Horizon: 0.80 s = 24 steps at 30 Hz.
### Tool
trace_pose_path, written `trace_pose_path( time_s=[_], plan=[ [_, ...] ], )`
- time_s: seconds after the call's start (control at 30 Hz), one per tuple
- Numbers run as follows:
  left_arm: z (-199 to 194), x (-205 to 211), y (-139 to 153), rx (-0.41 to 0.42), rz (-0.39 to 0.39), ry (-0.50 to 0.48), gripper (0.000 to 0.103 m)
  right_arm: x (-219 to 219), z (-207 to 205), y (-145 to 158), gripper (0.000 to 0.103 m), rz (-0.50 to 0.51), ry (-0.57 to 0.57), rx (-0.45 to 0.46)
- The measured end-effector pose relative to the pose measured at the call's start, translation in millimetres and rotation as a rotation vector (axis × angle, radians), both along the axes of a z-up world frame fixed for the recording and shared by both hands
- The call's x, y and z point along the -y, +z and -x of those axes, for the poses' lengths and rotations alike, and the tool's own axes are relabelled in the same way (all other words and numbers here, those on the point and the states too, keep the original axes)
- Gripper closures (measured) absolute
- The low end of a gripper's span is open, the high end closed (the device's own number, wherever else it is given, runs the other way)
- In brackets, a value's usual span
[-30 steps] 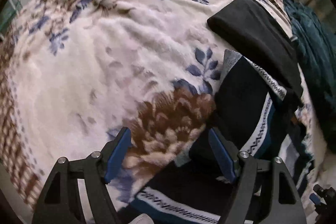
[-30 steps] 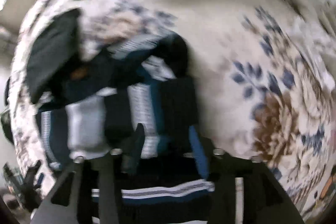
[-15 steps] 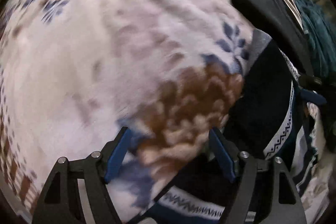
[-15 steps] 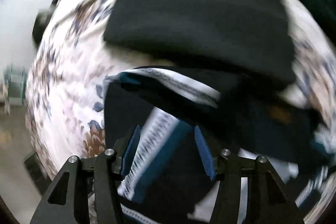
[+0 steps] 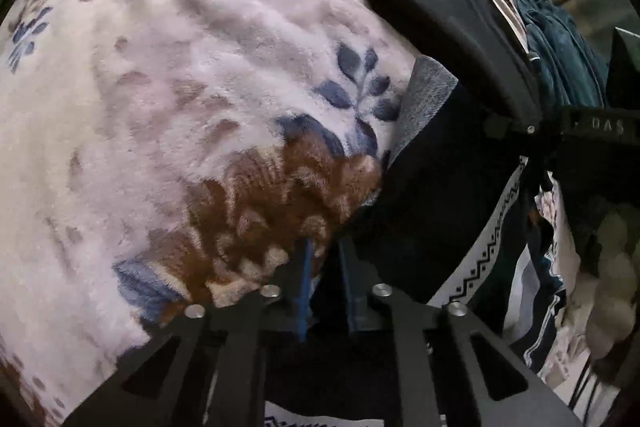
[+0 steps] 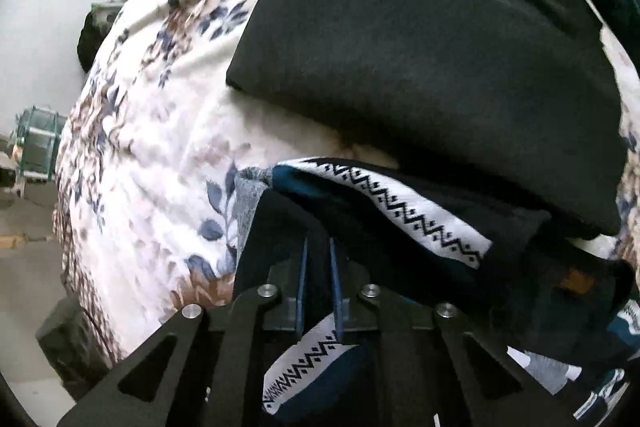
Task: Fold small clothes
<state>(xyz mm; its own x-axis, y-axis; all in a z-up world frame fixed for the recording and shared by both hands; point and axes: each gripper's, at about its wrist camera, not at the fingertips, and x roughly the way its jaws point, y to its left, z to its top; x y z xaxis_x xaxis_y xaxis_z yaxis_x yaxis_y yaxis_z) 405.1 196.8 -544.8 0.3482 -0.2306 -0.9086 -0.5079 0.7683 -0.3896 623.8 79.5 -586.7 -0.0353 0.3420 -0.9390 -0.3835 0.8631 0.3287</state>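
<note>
Both grippers point down at a patterned garment (image 5: 452,195) lying on a floral fleece blanket (image 5: 192,87). Left gripper (image 5: 325,247) has its jaws nearly together, pinched on the garment's dark edge where it meets the blanket. Right gripper (image 6: 318,247) is likewise clamped on dark cloth of the same garment (image 6: 384,203), just in front of a folded black garment (image 6: 432,39)

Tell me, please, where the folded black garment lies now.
The folded black garment lies on the floral blanket, upper right in both views, just beyond the patterned garment.
</note>
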Motion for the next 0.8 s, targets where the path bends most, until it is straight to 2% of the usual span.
trace_pose_path(
  time_s=[0.1,0.17,0.23,0.27,0.33,0.37,0.4,0.43,0.47,0.5,0.6,0.7,0.73,0.8],
  plan=[
    [17,-14,-11,-0.058,-0.018,0.024,0.100,4,-10,0,0.096,0.020,-0.026,0.014],
    [33,-27,-14,-0.061,0.042,0.066,0.099,4,-15,-6,0.096,0.003,-0.016,-0.053],
    [41,-35,-7,-0.074,0.055,0.092,0.099,6,-18,-10,0.091,0.021,-0.021,-0.088],
    [41,-36,-3,-0.076,0.052,0.095,0.098,7,-16,-8,0.078,0.017,-0.029,-0.085],
    [33,-31,13,-0.035,0.041,0.078,0.097,25,-9,6,0.029,-0.041,-0.082,-0.054],
    [31,-28,22,-0.015,0.009,0.060,0.090,39,-2,15,0.022,-0.062,-0.125,-0.030],
    [24,-25,29,-0.015,-0.035,0.039,0.066,58,7,24,0.020,-0.076,-0.182,-0.008],
    [12,-18,37,-0.002,-0.068,0.002,0.048,78,16,31,0.020,-0.082,-0.239,0.003],
    [7,-15,43,0.021,-0.078,-0.027,0.015,92,22,34,0.020,-0.080,-0.278,0.008],
    [0,-10,49,0.040,-0.100,-0.050,0.008,114,33,37,0.020,-0.064,-0.340,0.014],
    [-26,16,62,0.088,-0.135,-0.140,0.008,191,69,37,0.020,-0.020,-0.529,0.006],
    [-55,55,58,0.107,-0.159,-0.257,0.008,247,99,21,0.020,-0.010,-0.636,-0.069],
    [-66,69,53,0.098,-0.183,-0.294,0.008,257,106,16,0.020,-0.007,-0.646,-0.085],
    [-83,88,38,0.054,-0.297,-0.352,0.008,276,120,2,0.020,0.013,-0.646,-0.107]
  ],
)
